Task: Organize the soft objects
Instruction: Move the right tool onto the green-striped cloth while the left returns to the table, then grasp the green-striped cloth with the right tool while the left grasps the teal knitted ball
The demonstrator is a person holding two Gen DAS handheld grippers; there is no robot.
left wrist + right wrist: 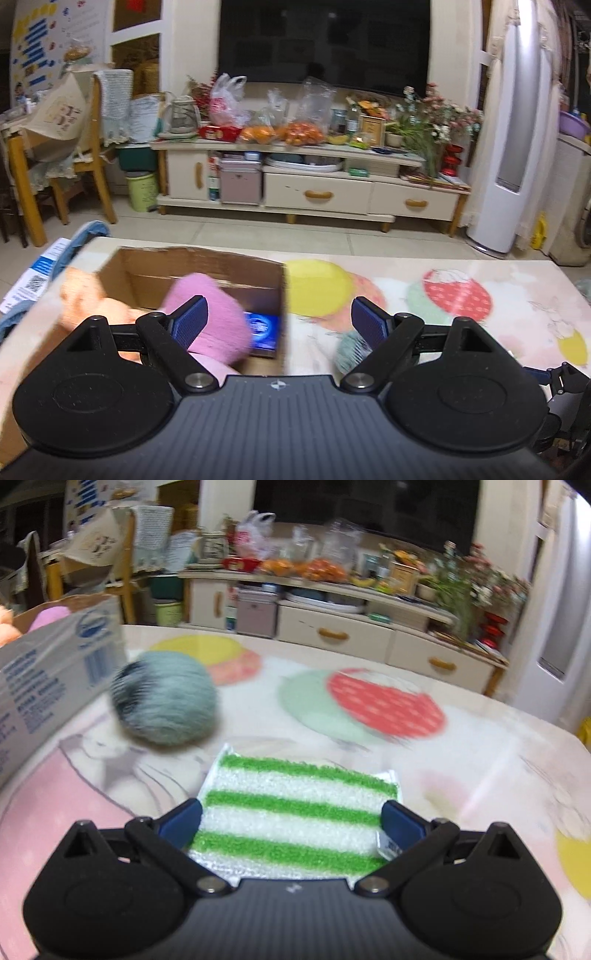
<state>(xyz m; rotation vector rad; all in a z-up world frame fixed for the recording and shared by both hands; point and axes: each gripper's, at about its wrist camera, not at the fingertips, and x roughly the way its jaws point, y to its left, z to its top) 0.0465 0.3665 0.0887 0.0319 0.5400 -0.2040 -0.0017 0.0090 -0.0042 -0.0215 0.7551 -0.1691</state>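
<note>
So, left gripper (279, 319) hangs wide open w/ pink plush (218, 317) at its left pad over the cardboard box (207, 266), prob. a drop-in, while right gripper (291, 821) pinches green-striped sponge (295, 805), grey pom-pom (166, 698) ahead-left, apart.

- Pink plush (210, 317): motion-blurred; lower part hidden behind the left tongs (279, 323).
- Orange plush (88, 299): blurred, form not determinable.
- Grey-green pompom (349, 349): mostly hidden behind a tong finger in the left wrist view; blurred in the right wrist view.
- Striped sponge (295, 812): near edge hidden under the right tongs (291, 821).
- Cardboard box (55, 668): cut off at the left edge; print illegible.
</note>
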